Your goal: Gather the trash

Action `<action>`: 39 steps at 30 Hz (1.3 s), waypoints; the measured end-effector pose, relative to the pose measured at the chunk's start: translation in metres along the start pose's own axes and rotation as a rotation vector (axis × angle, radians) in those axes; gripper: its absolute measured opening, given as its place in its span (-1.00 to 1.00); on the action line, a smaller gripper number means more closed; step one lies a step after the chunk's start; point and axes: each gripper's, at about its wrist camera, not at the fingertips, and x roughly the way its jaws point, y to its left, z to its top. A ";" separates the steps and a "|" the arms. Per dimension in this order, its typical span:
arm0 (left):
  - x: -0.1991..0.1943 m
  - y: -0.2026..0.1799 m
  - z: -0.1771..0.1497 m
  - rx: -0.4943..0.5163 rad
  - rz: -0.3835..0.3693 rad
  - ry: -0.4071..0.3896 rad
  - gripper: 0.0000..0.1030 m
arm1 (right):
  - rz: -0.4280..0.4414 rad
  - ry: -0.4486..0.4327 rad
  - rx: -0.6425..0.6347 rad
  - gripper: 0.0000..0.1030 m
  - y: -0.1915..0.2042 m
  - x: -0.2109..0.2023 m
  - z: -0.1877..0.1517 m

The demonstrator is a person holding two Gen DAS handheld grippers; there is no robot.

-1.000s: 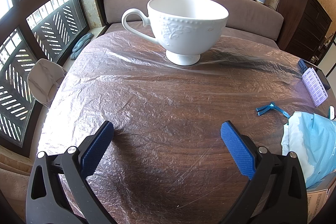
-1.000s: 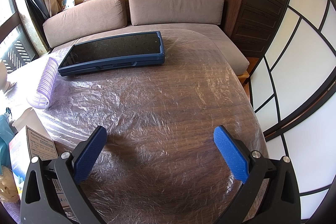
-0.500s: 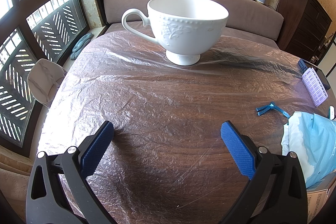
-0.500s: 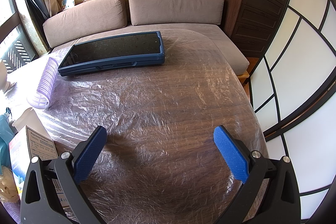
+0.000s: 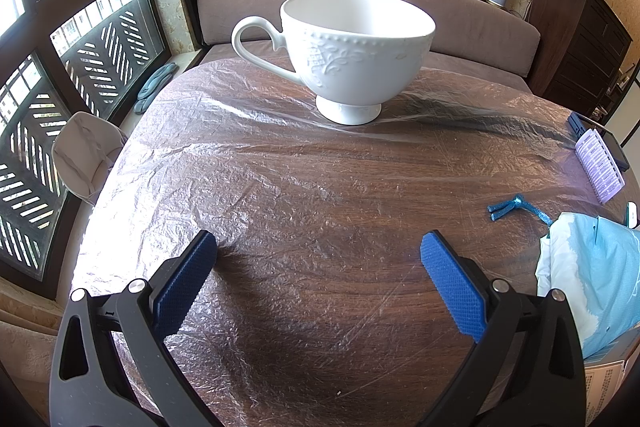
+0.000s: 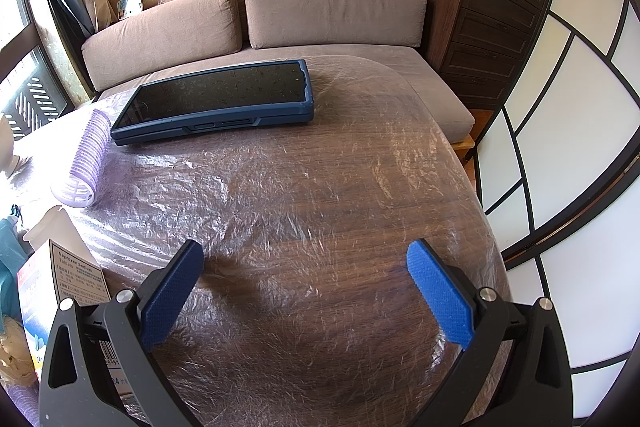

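Observation:
In the left wrist view my left gripper [image 5: 319, 247] stands open low over the plastic-covered wooden table [image 5: 304, 195], nothing between its blue pads. A crumpled light-blue and white wrapper [image 5: 596, 275] lies at the right edge, beside its right finger. A small blue glittery scrap [image 5: 506, 207] lies just beyond it. My right gripper [image 6: 305, 259] is open too, over bare table. A printed medicine box [image 6: 68, 291] stands by its left finger, with a white plastic piece [image 6: 52, 227] behind it and crumpled paper [image 6: 12, 343] at the far left edge.
A white footed cup [image 5: 352, 51] stands at the table's far side. A purple hair roller [image 6: 86, 159] and a dark blue tablet [image 6: 216, 103] lie further back. A brown sofa [image 6: 320, 23] runs behind the table, a dark cabinet [image 6: 488, 7] right, windows left.

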 end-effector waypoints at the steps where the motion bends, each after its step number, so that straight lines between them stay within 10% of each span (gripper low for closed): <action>1: 0.000 0.000 0.000 0.000 0.000 0.000 0.98 | 0.000 0.000 0.000 0.93 0.000 0.000 0.000; 39: -0.026 0.008 -0.008 -0.007 0.047 -0.057 0.98 | -0.046 -0.016 -0.026 0.92 -0.005 -0.014 -0.002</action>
